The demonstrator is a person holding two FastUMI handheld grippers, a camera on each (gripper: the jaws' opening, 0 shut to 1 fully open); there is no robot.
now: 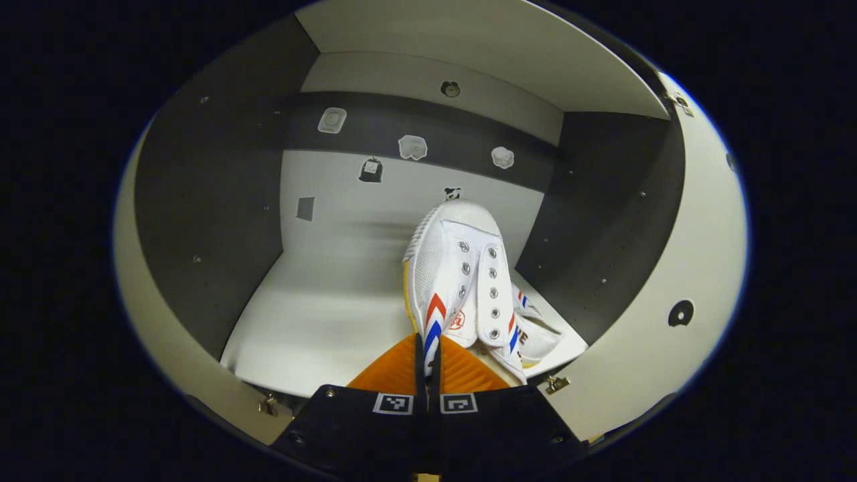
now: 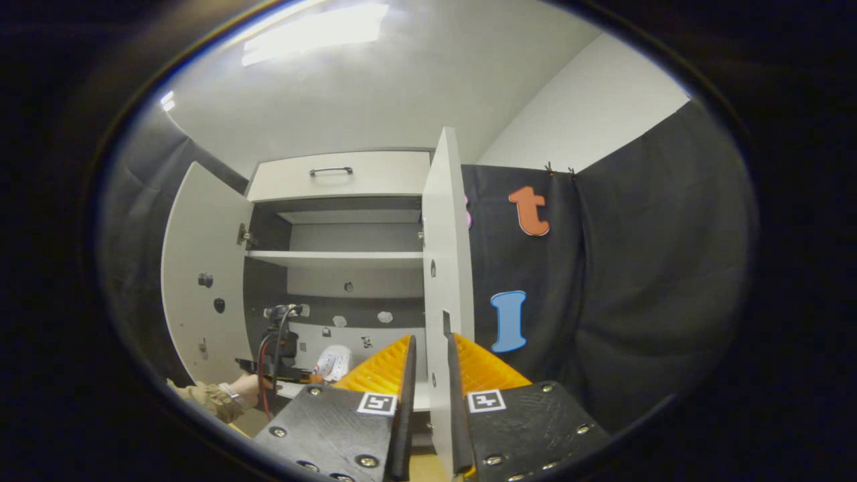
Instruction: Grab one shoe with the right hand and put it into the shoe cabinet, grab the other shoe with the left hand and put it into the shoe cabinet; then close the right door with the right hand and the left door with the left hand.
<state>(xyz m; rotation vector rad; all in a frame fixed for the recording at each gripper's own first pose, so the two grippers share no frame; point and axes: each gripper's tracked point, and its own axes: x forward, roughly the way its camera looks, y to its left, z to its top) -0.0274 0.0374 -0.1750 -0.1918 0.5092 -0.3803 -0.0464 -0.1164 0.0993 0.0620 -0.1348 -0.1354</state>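
In the left gripper view, my left gripper (image 1: 427, 355) is shut on the side wall of a white shoe (image 1: 455, 268) with red and blue stripes. Its toe points toward the back of the shoe cabinet's lower compartment (image 1: 321, 314). A second white shoe (image 1: 535, 331) lies on the compartment floor just to its right. In the right gripper view, my right gripper (image 2: 432, 355) is open outside the cabinet. The edge of the open right door (image 2: 445, 234) shows between its fingers. The left gripper (image 2: 274, 348) and the shoe (image 2: 333, 363) appear farther off, low in the cabinet.
Both doors stand open: the left door (image 2: 201, 268) swung wide, the right door (image 1: 643, 348) close beside the shoes. A shelf (image 2: 335, 258) crosses the cabinet above the lower compartment, with a drawer (image 2: 341, 175) on top. A person's sleeve (image 2: 207, 398) reaches in low left.
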